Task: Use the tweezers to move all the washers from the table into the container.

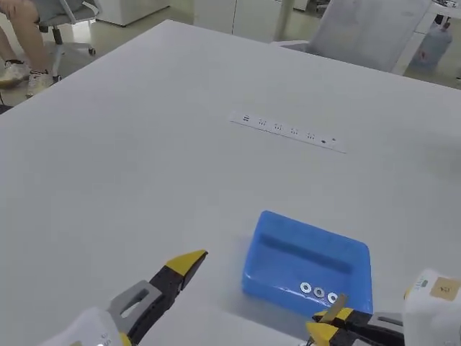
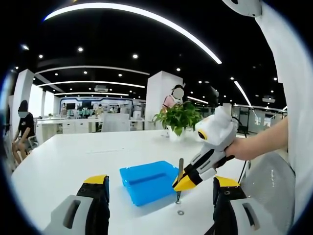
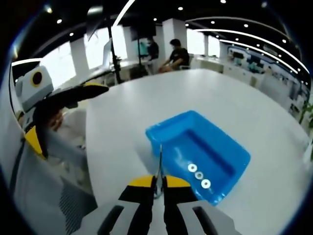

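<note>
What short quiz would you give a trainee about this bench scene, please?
1. How many washers lie in the blue container?
2. True or false: the left gripper is open, with nothing between its jaws.
3. What grips the tweezers? A: the left gripper. B: the right gripper. C: nothing.
Key: 1: three. 2: true. 3: B.

A white table (image 1: 144,166) carries what may be a flush socket strip (image 1: 288,132)
</note>
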Motion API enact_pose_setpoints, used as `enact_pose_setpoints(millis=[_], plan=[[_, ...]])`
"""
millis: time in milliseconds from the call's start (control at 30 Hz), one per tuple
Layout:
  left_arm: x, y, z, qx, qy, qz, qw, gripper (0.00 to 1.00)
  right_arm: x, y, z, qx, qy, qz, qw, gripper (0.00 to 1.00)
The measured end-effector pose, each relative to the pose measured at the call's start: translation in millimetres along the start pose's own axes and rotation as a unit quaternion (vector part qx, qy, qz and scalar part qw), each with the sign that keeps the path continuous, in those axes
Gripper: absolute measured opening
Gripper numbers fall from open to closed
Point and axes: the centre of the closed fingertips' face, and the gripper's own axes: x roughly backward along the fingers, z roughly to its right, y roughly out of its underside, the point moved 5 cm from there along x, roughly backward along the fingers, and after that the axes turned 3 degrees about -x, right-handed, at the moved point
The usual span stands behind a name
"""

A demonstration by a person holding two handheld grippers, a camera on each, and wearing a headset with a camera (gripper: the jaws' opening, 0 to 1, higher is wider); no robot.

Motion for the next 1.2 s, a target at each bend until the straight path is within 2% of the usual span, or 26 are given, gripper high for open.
enact_pose_setpoints(millis=[333,667,867,1200], plan=[[-0.6,0.7,0.2,0.000,0.001,-0.003,1.0000,0.89,11.1,-19.0,-2.1,0.013,0.003,0.017,0.9998,0.03],[0.0,1.4,0.5,0.000,0.002,-0.004,1.0000,0.89,20.7,-39.6,-3.3,0.009,0.002,0.047,0.9989,0.03],[-0.3,1.5,1.4,-0.001,0.003,-0.006,1.0000,0.88,22.2,-50.5,-0.5,0.003,0.002,0.066,0.9978,0.03],[-1.2,2.7,1.3,0.001,0.004,-0.012,0.9999,0.88,19.0,-61.6,4.3,0.003,0.001,0.081,0.9967,0.03]])
